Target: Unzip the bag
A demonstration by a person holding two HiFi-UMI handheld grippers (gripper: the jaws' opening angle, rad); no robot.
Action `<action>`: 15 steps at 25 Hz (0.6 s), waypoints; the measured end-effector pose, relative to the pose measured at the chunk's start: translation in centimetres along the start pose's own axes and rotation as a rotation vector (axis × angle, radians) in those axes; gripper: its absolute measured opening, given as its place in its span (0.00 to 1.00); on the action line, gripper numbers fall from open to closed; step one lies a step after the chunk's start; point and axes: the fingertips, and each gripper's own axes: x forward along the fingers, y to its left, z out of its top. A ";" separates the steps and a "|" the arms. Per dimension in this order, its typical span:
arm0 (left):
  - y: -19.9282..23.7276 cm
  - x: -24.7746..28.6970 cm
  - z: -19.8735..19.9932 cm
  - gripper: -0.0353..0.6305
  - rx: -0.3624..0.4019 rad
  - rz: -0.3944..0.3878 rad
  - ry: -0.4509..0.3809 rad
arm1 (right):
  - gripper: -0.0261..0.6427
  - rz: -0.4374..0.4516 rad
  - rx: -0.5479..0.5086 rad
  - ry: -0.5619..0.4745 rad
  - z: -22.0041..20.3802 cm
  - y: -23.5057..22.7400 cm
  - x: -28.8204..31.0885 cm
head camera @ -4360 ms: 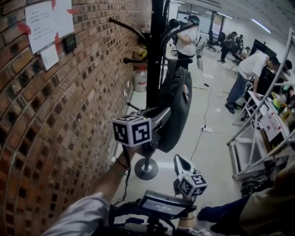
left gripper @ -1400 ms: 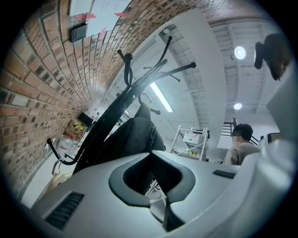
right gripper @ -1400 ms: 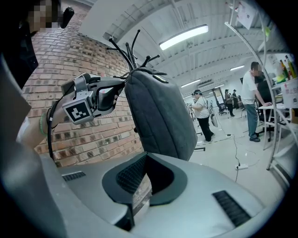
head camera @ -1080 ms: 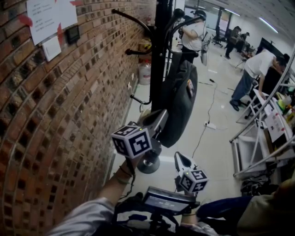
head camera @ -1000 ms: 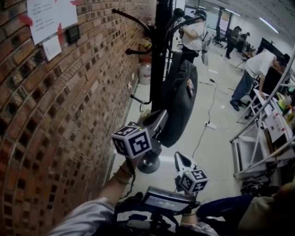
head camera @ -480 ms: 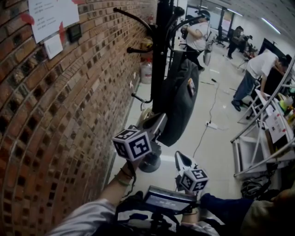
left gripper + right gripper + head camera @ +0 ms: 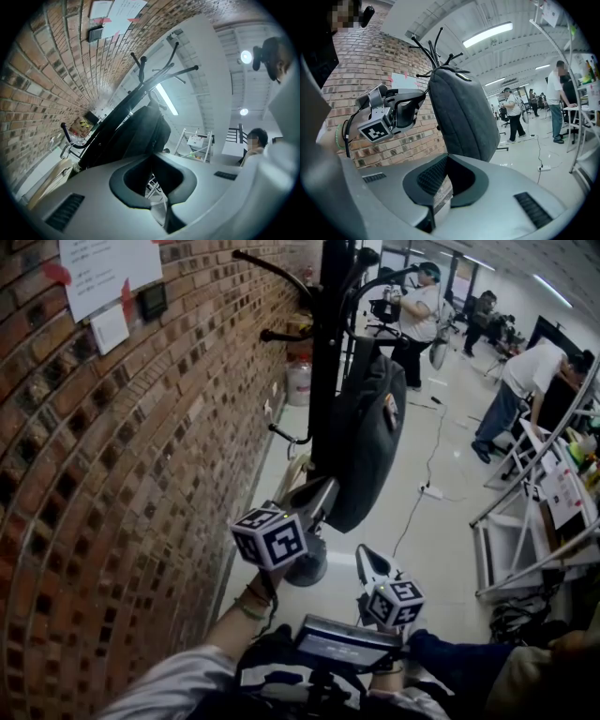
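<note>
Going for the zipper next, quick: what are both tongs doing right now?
Left tongs: closed, holding nothing.
Right tongs: closed, holding nothing.

A black coat stand [image 7: 326,352] beside the brick wall [image 7: 141,474] carries the dark bag [image 7: 366,442] hung high on it, its round base [image 7: 311,573] resting on the pale floor [image 7: 441,545]
</note>
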 end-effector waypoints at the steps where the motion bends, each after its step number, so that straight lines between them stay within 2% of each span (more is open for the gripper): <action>1: 0.1 -0.1 -0.1 0.06 0.002 0.001 0.003 | 0.03 0.001 -0.001 0.002 -0.1 0.0 0.0; 7: 0.5 -0.2 -1.1 0.06 -0.004 -0.018 -0.002 | 0.03 0.009 -0.004 0.008 0.0 0.5 -0.2; 15: 1.2 -0.9 -3.2 0.06 -0.014 0.009 0.023 | 0.03 -0.001 -0.014 0.005 0.3 0.5 -0.2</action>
